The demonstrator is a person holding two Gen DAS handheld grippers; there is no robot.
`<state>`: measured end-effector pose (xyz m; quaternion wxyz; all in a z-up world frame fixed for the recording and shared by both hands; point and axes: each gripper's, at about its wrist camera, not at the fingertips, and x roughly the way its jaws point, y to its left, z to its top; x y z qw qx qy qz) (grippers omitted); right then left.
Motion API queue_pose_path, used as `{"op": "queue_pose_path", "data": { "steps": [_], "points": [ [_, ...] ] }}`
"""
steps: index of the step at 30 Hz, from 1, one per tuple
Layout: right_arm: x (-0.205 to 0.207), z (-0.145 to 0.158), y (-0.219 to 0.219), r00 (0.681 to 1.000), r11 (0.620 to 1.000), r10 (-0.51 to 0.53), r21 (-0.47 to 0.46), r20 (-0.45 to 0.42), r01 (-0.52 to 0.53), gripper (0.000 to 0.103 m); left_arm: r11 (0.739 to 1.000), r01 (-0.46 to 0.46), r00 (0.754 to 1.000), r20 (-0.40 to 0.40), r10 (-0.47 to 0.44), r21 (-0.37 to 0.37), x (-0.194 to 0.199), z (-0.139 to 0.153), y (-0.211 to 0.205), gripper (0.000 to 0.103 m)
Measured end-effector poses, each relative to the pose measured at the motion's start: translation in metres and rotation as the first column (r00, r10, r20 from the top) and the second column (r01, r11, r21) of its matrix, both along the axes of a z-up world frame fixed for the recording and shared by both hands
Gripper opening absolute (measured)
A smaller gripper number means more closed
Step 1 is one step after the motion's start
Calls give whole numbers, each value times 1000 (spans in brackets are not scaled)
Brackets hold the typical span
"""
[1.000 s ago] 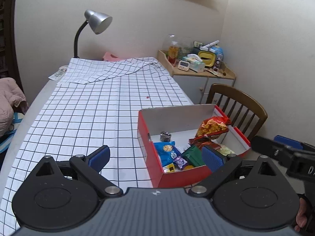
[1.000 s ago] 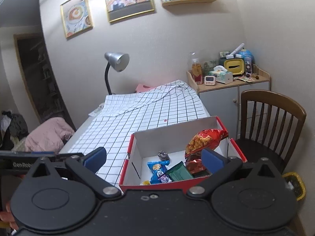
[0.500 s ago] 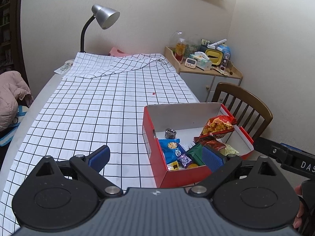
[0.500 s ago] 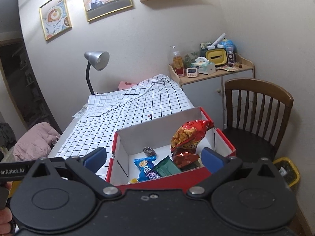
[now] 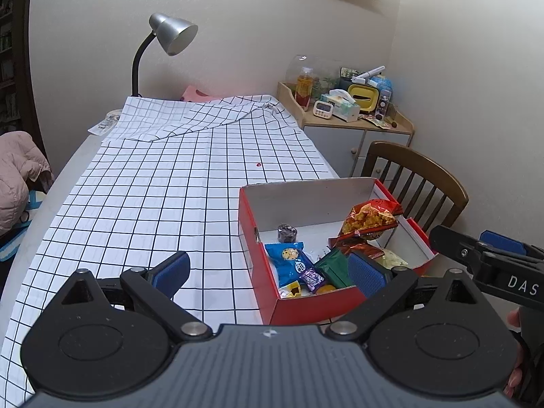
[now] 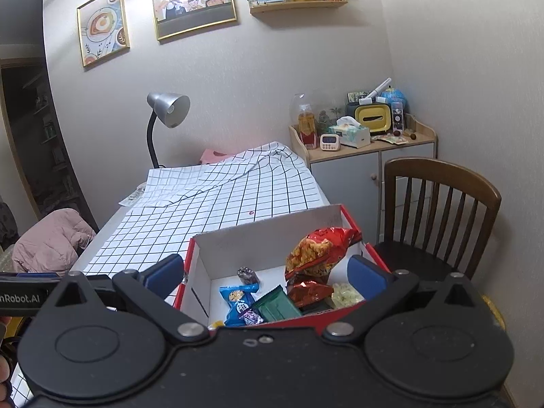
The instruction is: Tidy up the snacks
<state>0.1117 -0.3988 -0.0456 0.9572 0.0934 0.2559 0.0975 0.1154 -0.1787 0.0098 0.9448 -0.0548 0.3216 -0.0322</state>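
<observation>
The snacks sit in the red box at the table's near right edge. The right tool, spread and holding nothing, hangs directly over the box, its near wall between the fingers. The left tool, also spread and bare, has the box off to its right. Judgement: the right tool is nearer; the blue cookie packet lies with its long axis running near to far.
</observation>
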Motion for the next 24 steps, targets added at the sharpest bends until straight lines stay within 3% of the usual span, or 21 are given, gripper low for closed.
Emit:
{"op": "queue_pose_path", "data": {
  "steps": [24],
  "points": [
    [-1, -7, -4, 1000, 1000, 16, -4, -16, -16, 103, 1000, 11, 999, -34, -11, -11, 6, -6, -11, 100]
  ]
}}
